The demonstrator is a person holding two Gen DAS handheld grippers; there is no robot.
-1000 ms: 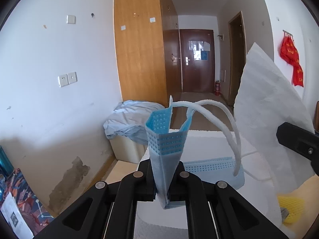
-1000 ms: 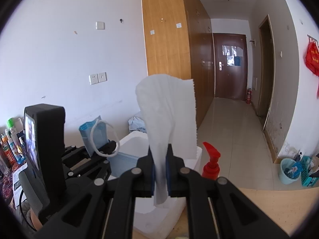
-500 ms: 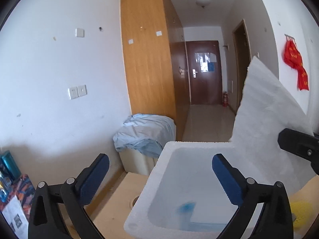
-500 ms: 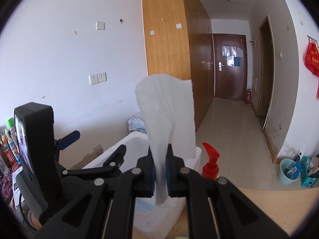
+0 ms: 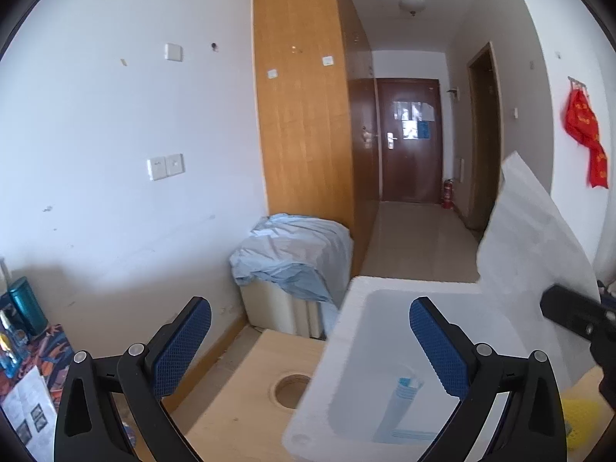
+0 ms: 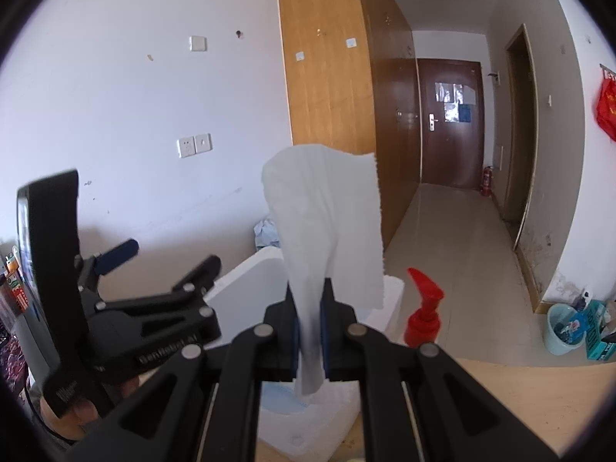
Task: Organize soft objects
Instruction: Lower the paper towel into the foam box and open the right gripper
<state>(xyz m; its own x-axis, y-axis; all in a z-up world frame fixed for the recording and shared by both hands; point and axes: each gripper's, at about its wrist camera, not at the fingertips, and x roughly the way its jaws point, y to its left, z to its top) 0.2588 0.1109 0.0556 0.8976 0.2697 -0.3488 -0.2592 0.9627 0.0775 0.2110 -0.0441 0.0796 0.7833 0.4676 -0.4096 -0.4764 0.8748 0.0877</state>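
Two grippers: our left gripper [image 5: 310, 340] gapes empty above the foam box [image 5: 346, 350], where a mask [image 5: 400, 404] lies; our right gripper [image 6: 308, 337] pinches a tissue [image 6: 327, 223].

White walls [image 5: 96, 115], wooden wardrobe [image 5: 304, 115]

Support is a light wooden tabletop [image 5: 238, 396] with a round cable hole [image 5: 291, 384] cut through it. White foam box [image 5: 346, 331] sits directly on the wood, just right of the hole, open top. Yellow mesh item [image 5: 579, 412] lies on the table at the box's right side, partly hidden. Red pump bottle [image 6: 423, 308] stands behind the box's far right corner; its base is hidden, so contact with the table can't be confirmed.
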